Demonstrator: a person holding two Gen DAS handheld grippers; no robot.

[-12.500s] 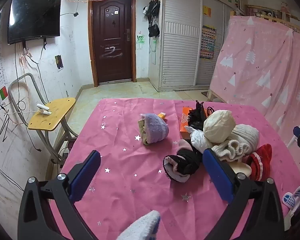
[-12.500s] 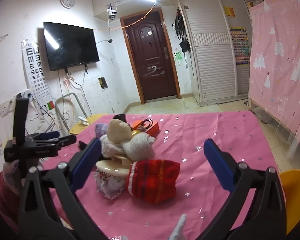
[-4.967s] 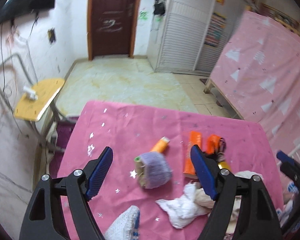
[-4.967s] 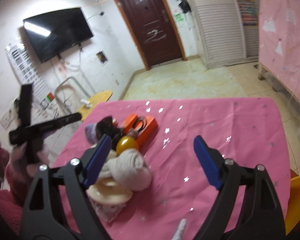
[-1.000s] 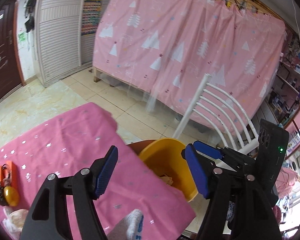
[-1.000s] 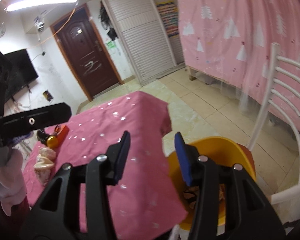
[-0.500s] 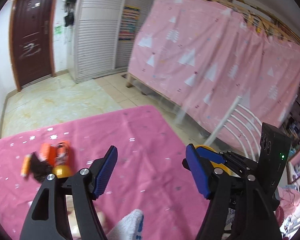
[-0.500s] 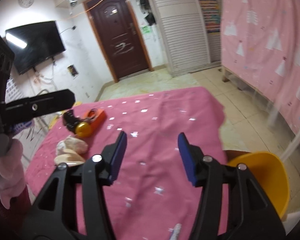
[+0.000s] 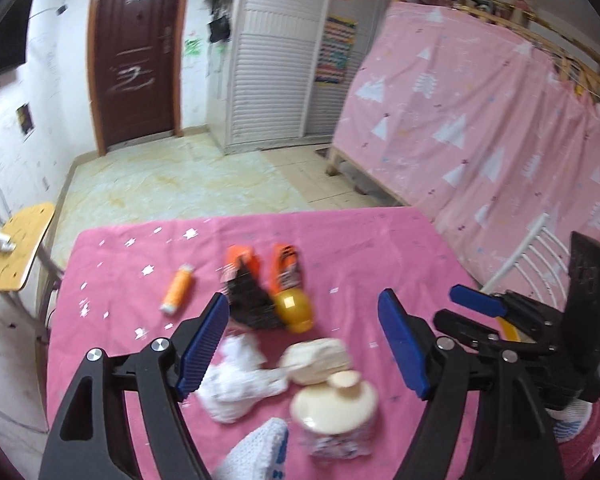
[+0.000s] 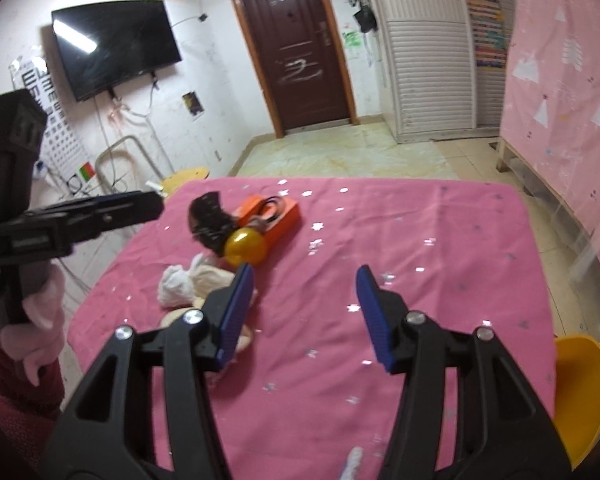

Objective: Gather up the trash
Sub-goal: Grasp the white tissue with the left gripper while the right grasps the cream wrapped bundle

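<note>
A pile of trash lies on the pink tablecloth (image 9: 380,248): an orange bottle (image 9: 178,288), an orange box (image 9: 260,264), a black piece (image 9: 252,300), a gold ball (image 9: 294,308), a white crumpled wad (image 9: 240,384), a cream knitted lump (image 9: 316,360) and a cream-lidded jar (image 9: 336,404). My left gripper (image 9: 302,344) hovers over the pile, jaws opening and empty. My right gripper (image 10: 304,312) is open over bare cloth, with the gold ball (image 10: 246,246) and white wad (image 10: 176,280) to its left. The yellow bin (image 10: 580,392) stands off the table's right corner.
A white chair (image 9: 524,252) and a pink curtain (image 9: 500,128) stand to the right of the table. A yellow side table (image 9: 16,252) stands at the left. A hand in a pink sleeve (image 10: 40,320) holds the left gripper's handle.
Both views have swung away from the yellow bin and back over the table, so the trash pile has come into sight. The left jaws stand a little wider.
</note>
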